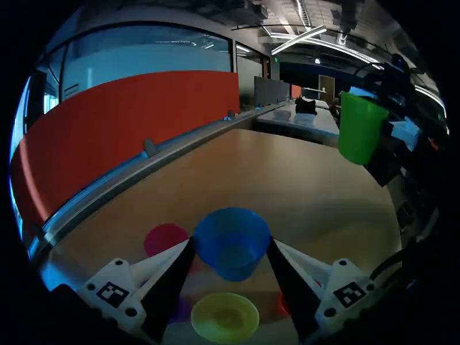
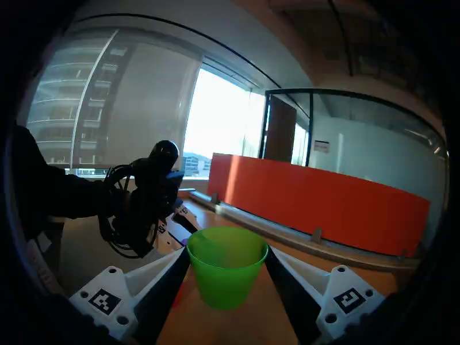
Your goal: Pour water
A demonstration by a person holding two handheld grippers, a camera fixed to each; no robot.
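Blue cup (image 1: 232, 244) is pinched upright between the left gripper (image 1: 231, 253) fingers, up over the wooden table (image 1: 299, 184), with a yellow cup (image 1: 225, 317) and pink cup (image 1: 164, 237) below. Over in the right gripper view, the right gripper (image 2: 227, 259) squeezes an upright green cup (image 2: 226, 273) from both sides.

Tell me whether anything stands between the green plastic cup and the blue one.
Nothing visible does. In the left gripper view, the green plastic cup hangs in open air up and right of the blue plastic cup, with wooden tabletop behind the gap.
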